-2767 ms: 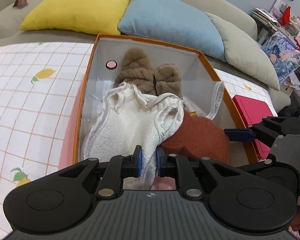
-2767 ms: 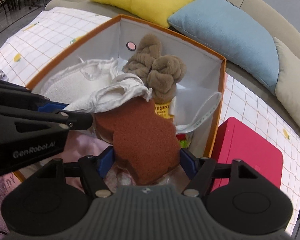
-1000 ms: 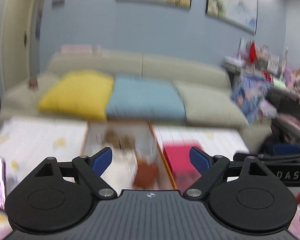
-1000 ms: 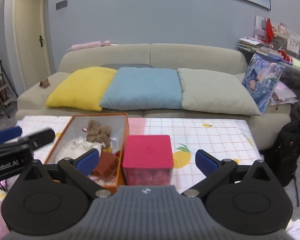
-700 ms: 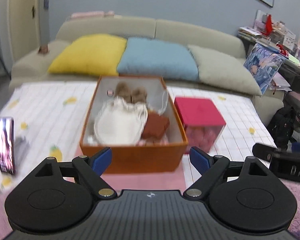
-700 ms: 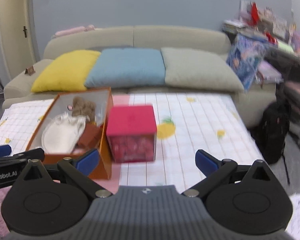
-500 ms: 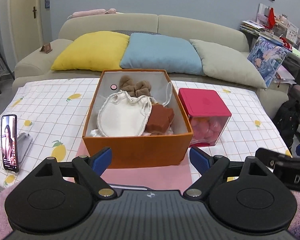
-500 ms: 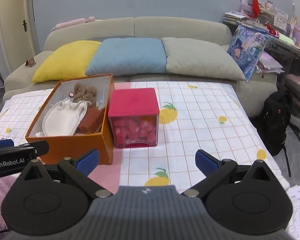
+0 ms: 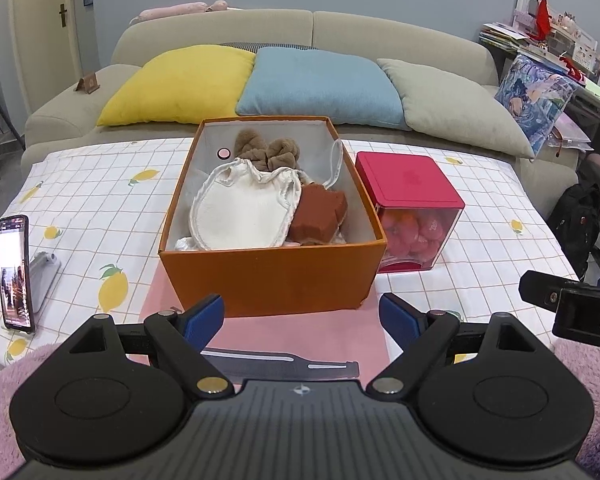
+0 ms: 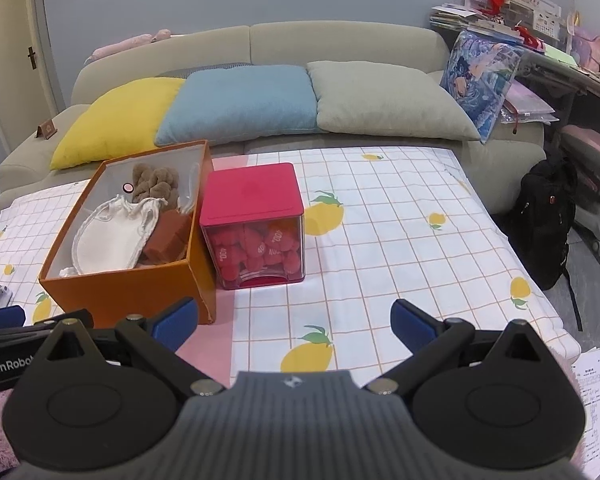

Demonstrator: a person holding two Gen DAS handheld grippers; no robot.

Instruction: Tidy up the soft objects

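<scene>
An orange box (image 9: 272,276) stands on the table and also shows in the right wrist view (image 10: 116,292). It holds a white cloth pouch (image 9: 244,212), a brown sponge (image 9: 318,214) and a tan plush piece (image 9: 266,146). My left gripper (image 9: 302,320) is open and empty, held back from the box's near side. My right gripper (image 10: 294,322) is open and empty, to the right of the box and low over the tablecloth.
A clear box with a red lid (image 9: 410,192) holding red pieces stands right of the orange box. A phone on a stand (image 9: 14,276) is at the left edge. A grey strap (image 9: 280,364) lies on the pink mat. A sofa with cushions (image 9: 316,80) is behind.
Both grippers let go of the cloth pouch and the sponge, opened wide and pulled back from the box. Over the last half second the views have barely shifted.
</scene>
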